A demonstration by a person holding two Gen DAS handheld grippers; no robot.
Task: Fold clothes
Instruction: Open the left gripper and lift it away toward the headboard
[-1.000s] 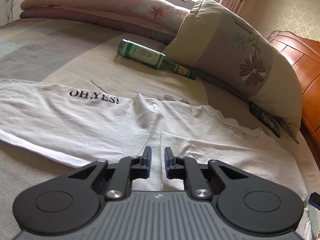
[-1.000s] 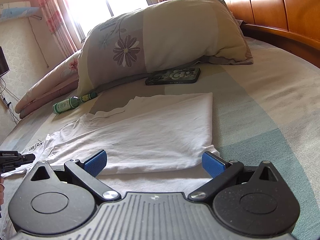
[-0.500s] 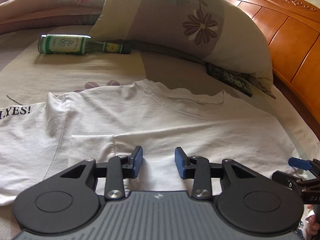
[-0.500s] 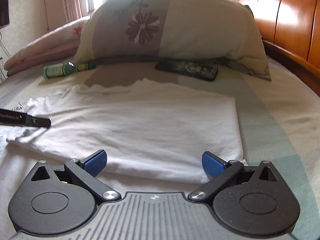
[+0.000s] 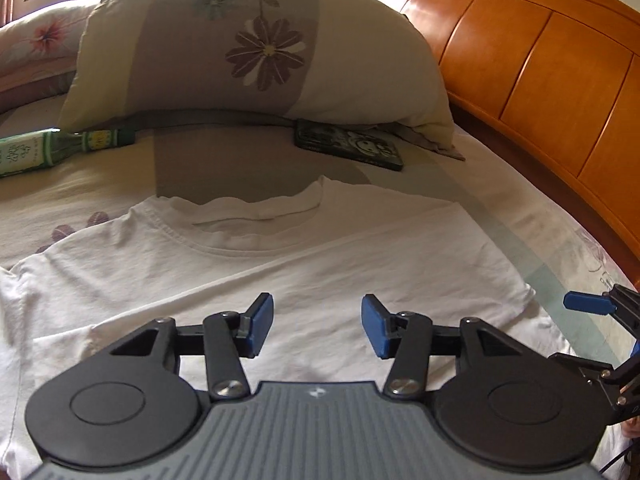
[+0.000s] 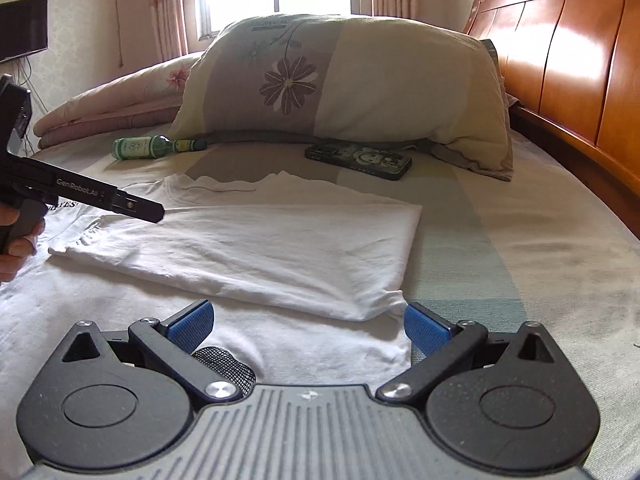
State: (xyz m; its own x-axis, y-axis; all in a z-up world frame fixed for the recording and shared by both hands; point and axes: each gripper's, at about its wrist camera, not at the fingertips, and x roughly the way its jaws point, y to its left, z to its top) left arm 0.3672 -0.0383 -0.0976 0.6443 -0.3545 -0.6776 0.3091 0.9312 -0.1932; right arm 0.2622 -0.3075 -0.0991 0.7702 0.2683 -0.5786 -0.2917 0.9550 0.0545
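A white T-shirt (image 5: 280, 264) lies flat on the bed, its neckline toward the pillow and its right side folded over the body (image 6: 260, 252). Black lettering shows on its left part in the right wrist view. My left gripper (image 5: 317, 326) hovers low over the shirt's middle, open, nothing between its blue pads. My right gripper (image 6: 308, 322) stands wide open just above the shirt's near right part, close to the folded edge's corner (image 6: 394, 300). The left gripper's side (image 6: 132, 204) appears at the left of the right wrist view, held by a hand (image 6: 16, 248).
A floral pillow (image 6: 344, 80) leans near the wooden headboard (image 6: 568, 72). A phone in a green case (image 6: 358, 160) and a green glass bottle (image 6: 152, 147) lie in front of the pillow. A folded quilt (image 6: 120, 108) sits at the far left. Bare sheet (image 6: 520, 260) lies right of the shirt.
My left gripper has opened from nearly shut to open and swung right, from the lettered part toward the neckline. The right gripper stayed wide open and turned to face the pillow.
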